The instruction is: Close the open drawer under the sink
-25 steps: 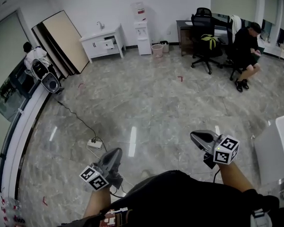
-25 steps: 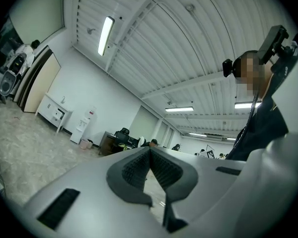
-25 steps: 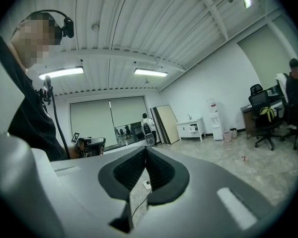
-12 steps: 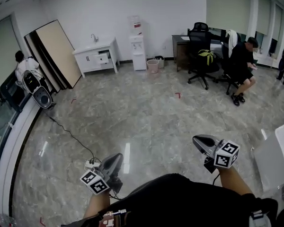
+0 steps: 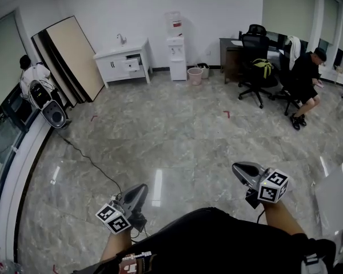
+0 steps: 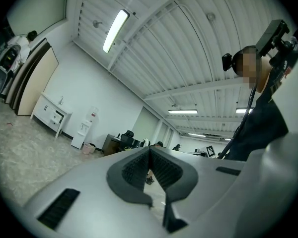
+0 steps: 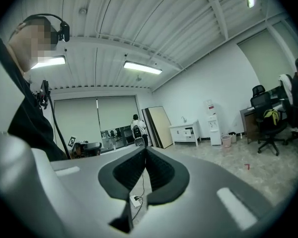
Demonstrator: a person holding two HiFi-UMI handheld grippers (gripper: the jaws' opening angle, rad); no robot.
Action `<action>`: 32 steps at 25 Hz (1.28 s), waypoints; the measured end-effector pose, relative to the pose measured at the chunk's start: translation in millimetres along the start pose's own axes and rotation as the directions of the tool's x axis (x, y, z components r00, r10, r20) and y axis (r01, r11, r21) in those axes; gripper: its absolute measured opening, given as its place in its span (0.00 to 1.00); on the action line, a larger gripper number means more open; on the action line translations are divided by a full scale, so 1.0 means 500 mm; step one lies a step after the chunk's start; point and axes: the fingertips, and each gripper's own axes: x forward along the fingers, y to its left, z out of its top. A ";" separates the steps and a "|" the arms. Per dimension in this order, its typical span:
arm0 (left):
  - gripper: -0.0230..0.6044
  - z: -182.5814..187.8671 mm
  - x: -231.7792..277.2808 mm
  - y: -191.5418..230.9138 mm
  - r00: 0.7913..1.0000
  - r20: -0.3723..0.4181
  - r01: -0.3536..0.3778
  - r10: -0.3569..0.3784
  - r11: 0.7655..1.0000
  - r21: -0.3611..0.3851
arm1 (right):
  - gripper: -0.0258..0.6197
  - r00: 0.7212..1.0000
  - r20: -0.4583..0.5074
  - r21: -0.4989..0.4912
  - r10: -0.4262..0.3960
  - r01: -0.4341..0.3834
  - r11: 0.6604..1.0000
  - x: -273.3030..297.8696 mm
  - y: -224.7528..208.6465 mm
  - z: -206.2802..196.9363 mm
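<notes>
Head view: two hand-held grippers low in the frame, both pointing across a grey marble-look floor (image 5: 177, 136).
Left side: the left hand-held gripper (image 5: 142, 187) (image 6: 149, 157) has its dark ribbed jaws pressed together, with nothing between them.
Right side: the right hand-held gripper (image 5: 236, 167) (image 7: 145, 157) has its jaws fully closed too, and it is empty.
Sink unit: one white sink cabinet (image 5: 121, 59) (image 7: 185, 132) (image 6: 50, 116) with a tap stands at the far wall, well apart from both grippers.
Drawer: one white drawer (image 5: 132, 65) stands pulled out of the cabinet front, on its right half.
Beside it: one white water dispenser (image 5: 175, 44), one pink waste bin (image 5: 195, 75), and one beige board (image 5: 74, 53) leaning on the wall.
Seating: two black office chairs (image 5: 257, 56) by one dark table (image 5: 231, 44).
People: one seated person (image 5: 306, 76), and one person in white (image 5: 33, 73) at the left wall.
Cable: one black cord (image 5: 86, 156) runs across the floor.
</notes>
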 end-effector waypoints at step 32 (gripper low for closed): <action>0.03 0.176 0.537 0.402 0.986 0.131 -0.098 0.105 0.993 -0.059 | 0.04 0.996 -0.085 -0.013 0.034 -0.035 0.999 0.292 -0.611 0.165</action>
